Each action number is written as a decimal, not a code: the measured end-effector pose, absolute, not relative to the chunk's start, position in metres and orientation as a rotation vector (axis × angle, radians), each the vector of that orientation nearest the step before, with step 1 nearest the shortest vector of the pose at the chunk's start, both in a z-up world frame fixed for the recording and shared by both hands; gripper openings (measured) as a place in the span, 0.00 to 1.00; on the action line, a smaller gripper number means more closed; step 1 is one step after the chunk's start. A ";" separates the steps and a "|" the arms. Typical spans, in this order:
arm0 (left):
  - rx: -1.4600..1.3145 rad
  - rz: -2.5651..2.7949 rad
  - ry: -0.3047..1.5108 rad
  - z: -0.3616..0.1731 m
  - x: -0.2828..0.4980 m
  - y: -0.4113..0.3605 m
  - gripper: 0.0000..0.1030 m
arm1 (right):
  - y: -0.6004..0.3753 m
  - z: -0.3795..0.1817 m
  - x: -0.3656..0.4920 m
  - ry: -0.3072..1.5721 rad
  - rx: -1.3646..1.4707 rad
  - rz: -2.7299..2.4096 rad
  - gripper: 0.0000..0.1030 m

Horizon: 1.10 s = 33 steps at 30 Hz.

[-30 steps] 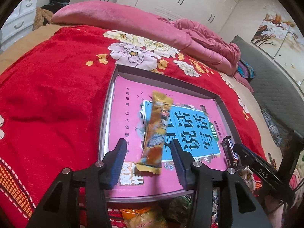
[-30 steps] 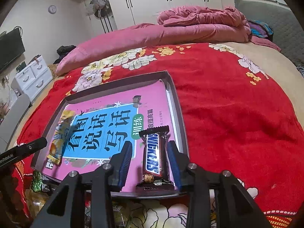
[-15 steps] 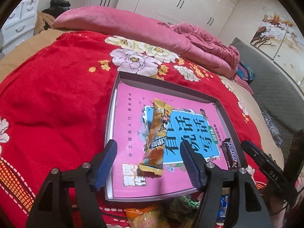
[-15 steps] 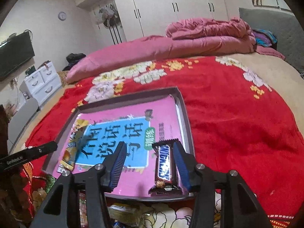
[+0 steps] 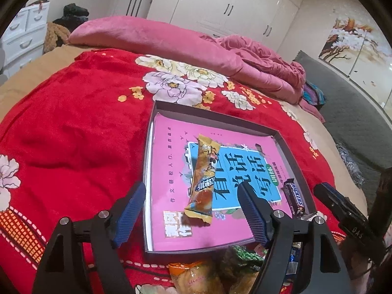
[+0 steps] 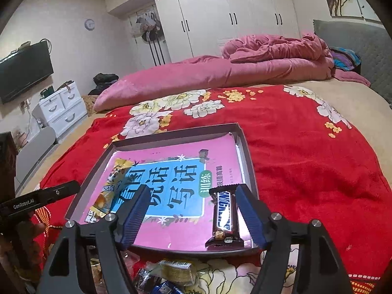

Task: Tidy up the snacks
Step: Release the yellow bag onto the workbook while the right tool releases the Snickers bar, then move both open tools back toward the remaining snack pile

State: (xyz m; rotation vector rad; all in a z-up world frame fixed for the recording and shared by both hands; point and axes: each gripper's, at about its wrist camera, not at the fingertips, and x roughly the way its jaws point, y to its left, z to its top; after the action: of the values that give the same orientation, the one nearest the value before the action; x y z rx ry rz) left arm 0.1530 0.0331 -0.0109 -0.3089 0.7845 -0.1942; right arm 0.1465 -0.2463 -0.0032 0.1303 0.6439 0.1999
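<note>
A shallow grey tray (image 5: 291, 156) (image 6: 250, 154) lies on the red bed cover, lined with a pink and blue book. A long yellow snack packet (image 5: 203, 178) (image 6: 110, 188) lies on the book at the tray's left. A brown Snickers bar (image 6: 224, 216) (image 5: 294, 197) lies at its right front. My left gripper (image 5: 193, 212) is open and empty, just in front of the yellow packet. My right gripper (image 6: 193, 218) is open, with the Snickers bar lying free beside its right finger.
A pile of loose snack packets (image 5: 220, 272) (image 6: 169, 275) lies on the cover in front of the tray. A pink pillow and crumpled pink duvet (image 6: 269, 58) lie at the bed's far side. White drawers (image 6: 61, 107) stand left of the bed.
Both grippers opened wider and drew back and up from the tray. The yellow packet and the Snickers bar stay lying on the book where they were released.
</note>
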 end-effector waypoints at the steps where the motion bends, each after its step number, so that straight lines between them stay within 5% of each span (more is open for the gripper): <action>1: -0.313 -0.196 0.783 -0.010 0.152 0.034 0.76 | -0.245 -0.003 0.145 0.643 0.124 0.203 0.71; 33: -0.365 -0.149 0.804 -0.006 0.105 0.059 0.76 | -0.230 0.004 0.097 0.642 0.093 0.244 0.76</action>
State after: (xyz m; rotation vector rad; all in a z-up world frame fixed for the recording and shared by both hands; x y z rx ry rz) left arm 0.1050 0.0594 -0.0064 -0.3649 0.8044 -0.1495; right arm 0.0972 -0.2296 0.0040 0.0927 0.6418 0.2445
